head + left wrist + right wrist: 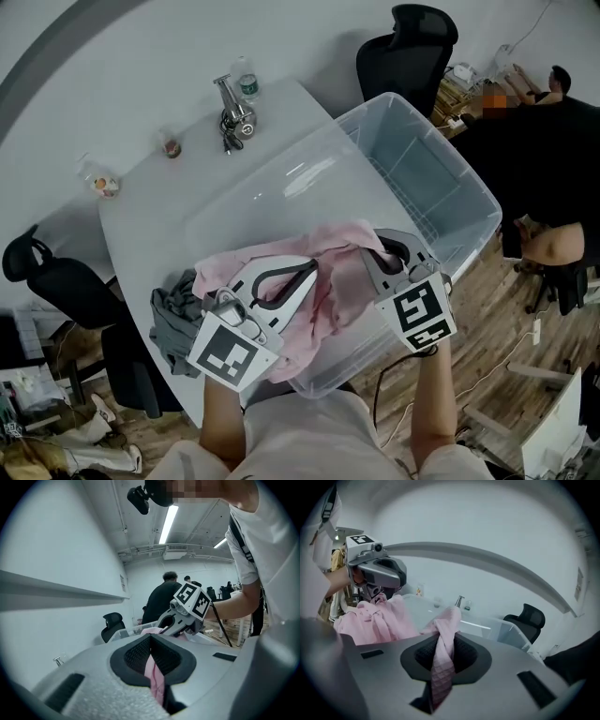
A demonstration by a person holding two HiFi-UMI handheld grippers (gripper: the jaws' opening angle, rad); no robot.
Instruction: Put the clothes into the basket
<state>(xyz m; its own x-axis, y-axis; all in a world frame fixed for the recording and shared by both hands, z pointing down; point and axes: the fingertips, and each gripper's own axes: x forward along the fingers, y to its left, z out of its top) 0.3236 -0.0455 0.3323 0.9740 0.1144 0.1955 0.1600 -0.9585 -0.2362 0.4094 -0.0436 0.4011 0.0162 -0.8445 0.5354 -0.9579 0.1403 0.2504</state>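
A pink garment [330, 274] hangs bunched between my two grippers over the near end of the clear plastic basket [427, 155]. My left gripper [314, 269] is shut on a fold of it; in the left gripper view the pink cloth [153, 673] runs down between the shut jaws of the left gripper [151, 660]. My right gripper [372, 251] is shut on another fold, and in its own view the right gripper [443, 654] pinches a twisted pink strip [444, 644]. A grey garment [174, 315] lies on the table left of the basket.
On the white table [187, 192], at its far side, stand a metal fixture with a bottle [234, 105] and two small cups [172, 146]. Black chairs [409, 45] stand behind and to the left. A person in black [553, 178] sits at the right.
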